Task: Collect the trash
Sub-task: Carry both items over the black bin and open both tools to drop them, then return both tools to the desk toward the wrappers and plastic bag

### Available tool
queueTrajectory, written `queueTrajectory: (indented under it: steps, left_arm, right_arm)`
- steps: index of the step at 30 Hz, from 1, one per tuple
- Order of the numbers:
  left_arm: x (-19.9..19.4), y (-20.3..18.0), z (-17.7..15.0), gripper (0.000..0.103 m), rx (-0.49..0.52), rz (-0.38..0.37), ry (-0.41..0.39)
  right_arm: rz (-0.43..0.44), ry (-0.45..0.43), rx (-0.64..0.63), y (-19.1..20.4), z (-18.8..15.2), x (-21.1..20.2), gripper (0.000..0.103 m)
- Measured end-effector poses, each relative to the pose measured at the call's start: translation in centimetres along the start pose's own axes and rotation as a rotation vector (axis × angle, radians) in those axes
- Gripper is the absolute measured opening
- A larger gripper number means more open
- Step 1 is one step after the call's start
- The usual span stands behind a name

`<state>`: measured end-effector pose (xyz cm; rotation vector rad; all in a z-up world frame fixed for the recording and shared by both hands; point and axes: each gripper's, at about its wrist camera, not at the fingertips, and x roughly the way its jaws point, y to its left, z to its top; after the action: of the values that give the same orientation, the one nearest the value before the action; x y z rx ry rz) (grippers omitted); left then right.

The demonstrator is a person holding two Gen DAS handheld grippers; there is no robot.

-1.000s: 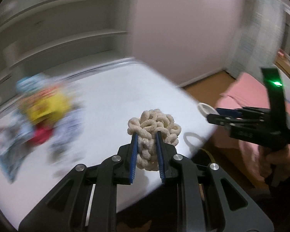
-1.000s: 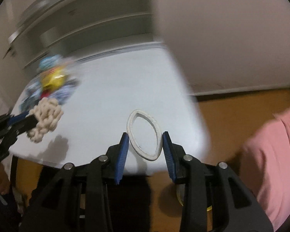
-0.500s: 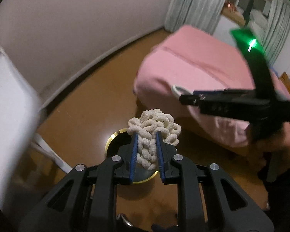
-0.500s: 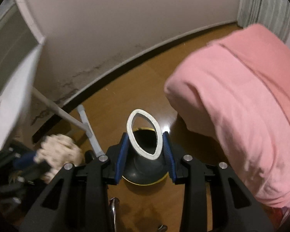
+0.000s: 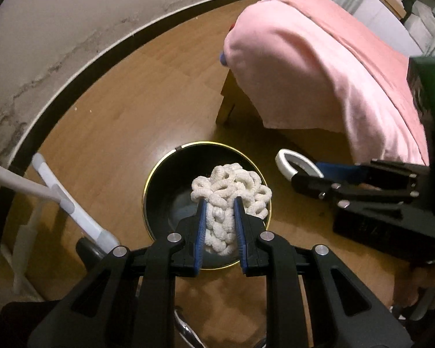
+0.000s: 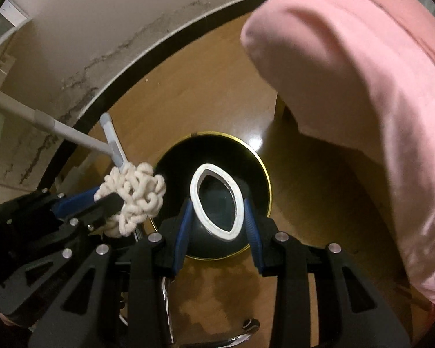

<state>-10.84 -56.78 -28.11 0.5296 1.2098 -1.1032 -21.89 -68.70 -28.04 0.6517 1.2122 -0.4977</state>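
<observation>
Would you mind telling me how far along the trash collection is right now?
Picking up looks done: the left gripper is shut on a knotted white cord bundle, and the right gripper pinches a white ring. In hand is the carry; both hang above the black bin on the wooden floor. Left: letting both go. What already lies inside the bin is too dark to tell.

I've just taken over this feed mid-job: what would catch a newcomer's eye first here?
A knotted cream rope bundle clamped in the left gripper hangs over a black, gold-rimmed bin on the wooden floor. Beside it the right gripper squeezes a white ring into an oval above the same bin. A pink blanket fills the right side.
</observation>
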Motion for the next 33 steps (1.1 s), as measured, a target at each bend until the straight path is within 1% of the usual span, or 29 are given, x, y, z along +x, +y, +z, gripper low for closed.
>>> queueTrajectory:
  steps: [3,5,6,7,10,14,17,19,20,21,23,26,28,30,31,33]
  left_arm:
    - [1.3,0.3,-0.3,0.018,-0.001,-0.007,0.017]
    - [1.8,0.5,-0.4,0.022,-0.004,-0.013,0.027]
    - [2.2,0.6,-0.4,0.031,-0.008,-0.012,0.032]
    - [2.4,0.8,-0.4,0.042,-0.012,-0.012,0.038]
    - [2.0,1.0,-0.7,0.055,-0.015,0.0,0.022]
    - [1.4,1.0,-0.8,0.061,-0.014,-0.009,0.009]
    - [0.9,0.7,-1.1,0.064,0.003,-0.004,0.002]
    - [0.4,0.5,-1.2,0.067,0.012,-0.001,-0.007]
    - [0.1,0.4,-1.2,0.068,0.014,0.0,-0.011]
    - [-0.2,0.3,-1.2,0.069,0.016,0.001,-0.016]
    - [-0.8,0.1,-1.3,0.073,0.016,-0.002,-0.023]
    - [-2.2,-0.8,-1.3,0.076,0.029,-0.013,-0.039]
    - [-3.6,-1.8,-1.4,0.083,0.053,-0.013,-0.057]
    - [-5.5,-3.0,-1.3,0.086,0.076,-0.018,-0.082]
    - [-6.6,-3.6,-1.3,0.09,0.084,-0.022,-0.097]
    - [-9.1,-4.6,-1.3,0.092,0.099,-0.024,-0.129]
  right_arm:
    - [0.007,0.017,0.01,-0.2,-0.3,1.4,0.036]
    - [0.01,0.019,0.012,-0.4,-0.4,1.7,0.036]
    - [0.01,0.018,0.016,-0.5,-0.4,1.8,0.036]
    - [0.011,0.018,0.021,-0.6,-0.3,1.7,0.036]
    - [0.016,0.023,0.03,-0.8,-0.2,2.1,0.036]
    - [0.024,0.035,0.035,-0.9,-0.2,2.5,0.036]
    - [0.035,0.034,0.041,-0.8,0.1,2.6,0.037]
    - [0.048,0.028,0.047,-0.8,0.4,2.5,0.057]
    - [0.052,0.02,0.052,-0.9,0.5,2.3,0.072]
    - [0.052,0.006,0.055,-0.9,0.6,2.0,0.074]
    - [0.052,-0.007,0.05,-0.8,0.8,1.3,0.074]
    - [0.048,-0.024,0.052,-0.9,1.1,-0.1,0.074]
    - [0.038,-0.04,0.056,-1.0,1.3,-1.4,0.074]
    - [0.018,-0.065,0.059,-1.1,1.5,-3.6,0.075]
    - [0.003,-0.082,0.059,-1.1,1.6,-4.8,0.076]
    - [-0.029,-0.124,0.06,-1.0,1.8,-7.3,0.081]
